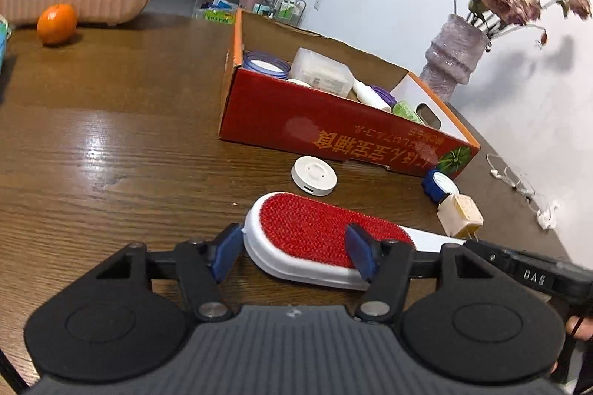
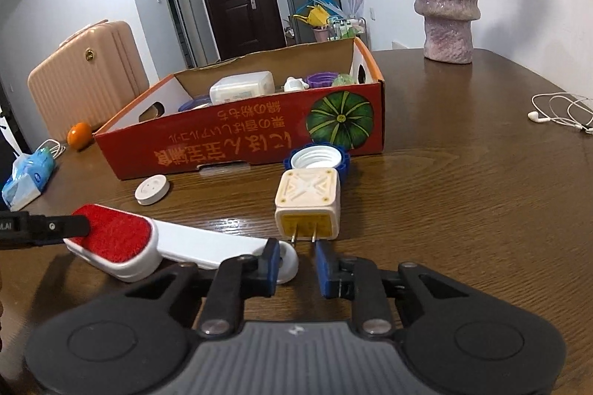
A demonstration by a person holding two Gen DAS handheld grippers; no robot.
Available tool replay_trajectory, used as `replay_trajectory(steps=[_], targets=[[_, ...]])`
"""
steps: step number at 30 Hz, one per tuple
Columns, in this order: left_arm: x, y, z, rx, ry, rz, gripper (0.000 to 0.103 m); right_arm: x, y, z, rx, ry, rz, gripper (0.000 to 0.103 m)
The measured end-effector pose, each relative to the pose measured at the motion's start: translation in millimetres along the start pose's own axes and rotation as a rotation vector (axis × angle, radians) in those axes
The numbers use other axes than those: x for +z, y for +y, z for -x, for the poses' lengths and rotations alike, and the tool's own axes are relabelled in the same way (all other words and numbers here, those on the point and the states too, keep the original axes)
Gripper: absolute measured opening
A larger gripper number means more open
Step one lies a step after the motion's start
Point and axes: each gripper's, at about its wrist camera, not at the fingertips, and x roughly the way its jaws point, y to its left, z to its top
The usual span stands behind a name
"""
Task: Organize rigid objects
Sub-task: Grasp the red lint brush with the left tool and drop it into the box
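Note:
A white lint brush with a red pad (image 1: pixel 318 239) lies on the wooden table; it also shows in the right wrist view (image 2: pixel 122 239). My left gripper (image 1: pixel 292 250) is open with its blue fingers on either side of the brush head. My right gripper (image 2: pixel 296 265) is open just in front of a cream plug adapter (image 2: pixel 307 202), beside the brush's handle end. A white round disc (image 1: pixel 314 174), a blue-rimmed white cap (image 2: pixel 315 159) and the adapter (image 1: pixel 459 215) lie before the red cardboard box (image 2: pixel 259 139), which holds several items.
A pink-grey vase (image 2: pixel 446 2) with dried flowers stands at the back right. White earphones (image 2: pixel 559 113) lie to the right. An orange (image 1: pixel 56 24), a tissue pack (image 2: pixel 26 180) and a pink suitcase (image 2: pixel 85 76) are to the left.

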Motion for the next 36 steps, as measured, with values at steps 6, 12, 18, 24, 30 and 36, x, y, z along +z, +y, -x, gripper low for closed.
replay_trajectory(steps=[6, 12, 18, 24, 30, 36], targets=[[3, 3, 6, 0.003, -0.023, 0.03, 0.039, -1, -2, 1, -0.003, 0.007, -0.028, 0.015], [-26, -16, 35, 0.032, -0.04, 0.004, 0.039, -26, -8, 34, 0.03, 0.029, -0.072, 0.011], [-73, -28, 78, 0.039, -0.083, 0.045, 0.039, -50, -13, 77, 0.059, -0.025, -0.115, 0.011], [-64, -46, 98, 0.018, -0.169, 0.022, 0.039, -15, -22, 96, 0.09, -0.124, -0.134, 0.011], [15, -61, 76, -0.011, -0.248, -0.024, 0.039, 74, -29, 61, 0.106, -0.193, -0.128, 0.011], [95, -50, 16, 0.006, -0.238, -0.018, 0.039, 140, -33, -22, 0.103, -0.135, -0.132, 0.011]])
